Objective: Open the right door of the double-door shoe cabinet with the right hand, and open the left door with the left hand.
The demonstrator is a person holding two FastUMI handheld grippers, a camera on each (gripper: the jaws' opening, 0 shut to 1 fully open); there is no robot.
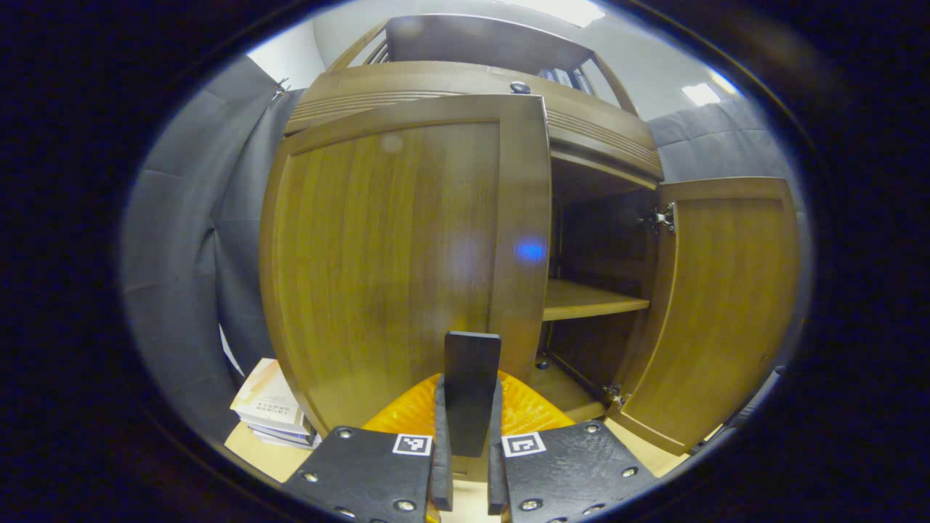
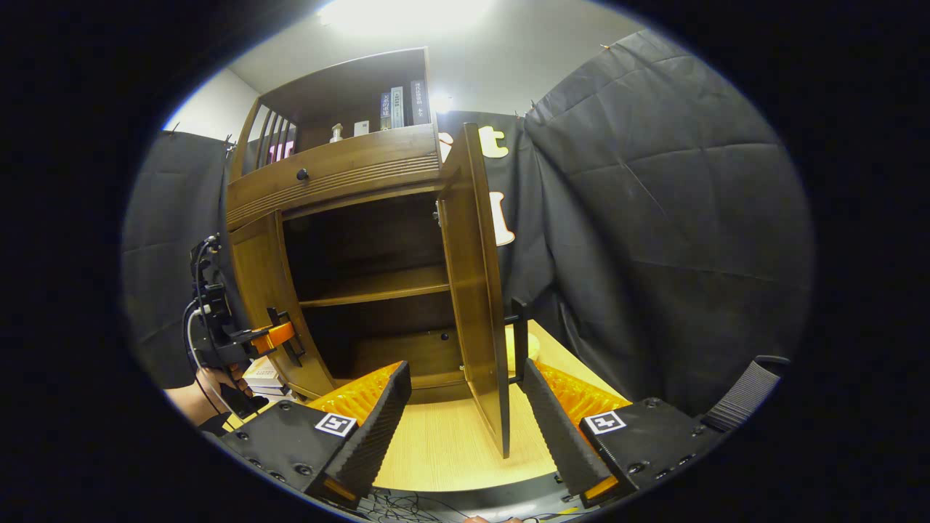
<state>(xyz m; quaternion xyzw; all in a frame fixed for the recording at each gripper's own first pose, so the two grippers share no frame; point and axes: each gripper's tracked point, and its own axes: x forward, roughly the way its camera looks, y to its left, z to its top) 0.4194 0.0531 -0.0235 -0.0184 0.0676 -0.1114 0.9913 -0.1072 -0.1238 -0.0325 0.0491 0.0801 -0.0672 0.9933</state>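
Gripping left door handle [image 1: 471, 363] — left claw [image 1: 468, 465]

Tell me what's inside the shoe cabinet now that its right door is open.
Inside the shoe cabinet, one bare wooden shelf spans it, with dark back panels; no shoes in sight. The left door, gripped at its handle by the left gripper, covers the left half.

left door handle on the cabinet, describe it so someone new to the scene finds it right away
Start at the wooden shoe cabinet with a knobbed drawer above its two doors. Its right door is swung wide; the left door covers its half. The left door handle is the flat black upright bar low on that door's inner edge, clamped by the left gripper, unlike the right door's handle, which nothing grips.
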